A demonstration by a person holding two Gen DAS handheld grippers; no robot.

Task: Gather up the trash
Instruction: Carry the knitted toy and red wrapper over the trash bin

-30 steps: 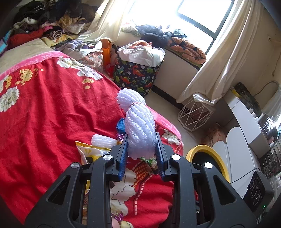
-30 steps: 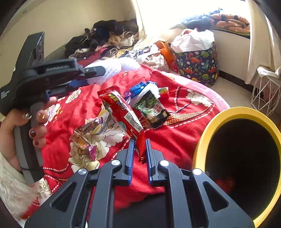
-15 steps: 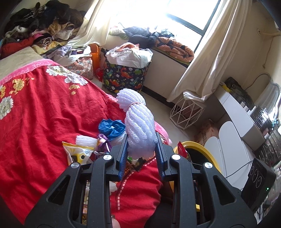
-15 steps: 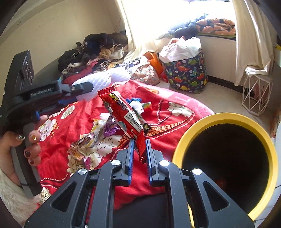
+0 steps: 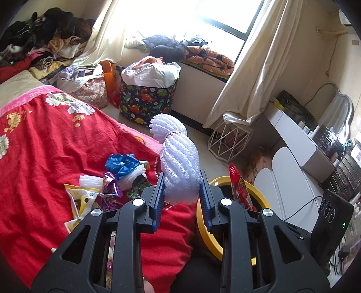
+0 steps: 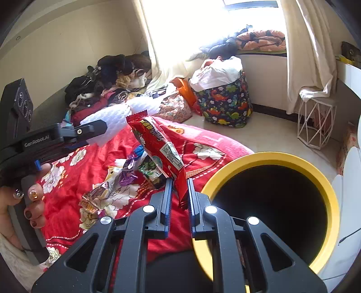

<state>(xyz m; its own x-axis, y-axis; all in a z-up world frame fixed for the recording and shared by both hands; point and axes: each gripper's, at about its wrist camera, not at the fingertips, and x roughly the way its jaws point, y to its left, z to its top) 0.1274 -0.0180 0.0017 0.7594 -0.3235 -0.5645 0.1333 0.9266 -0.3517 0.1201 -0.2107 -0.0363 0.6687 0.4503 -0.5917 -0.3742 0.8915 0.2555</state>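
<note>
Yellow-rimmed bin point(image 6: 268, 157) nearer; ribbed foam point(image 5: 180, 166) (claw-pinched), glossy wrapper point(image 6: 158, 144).

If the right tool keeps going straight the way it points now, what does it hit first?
Probably the red bedspread, near the loose wrappers. The right tool, gripping the red snack packet, points left of the yellow bin; depth is unclear.

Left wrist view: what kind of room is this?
Most likely a lived-in bedroom: a bed under a red floral bedspread, clothes heaped by the wall, and a curtained window.

Bright daylight glares through the window point(image 5: 216, 13); fisheye edges curve, darkened.
</note>
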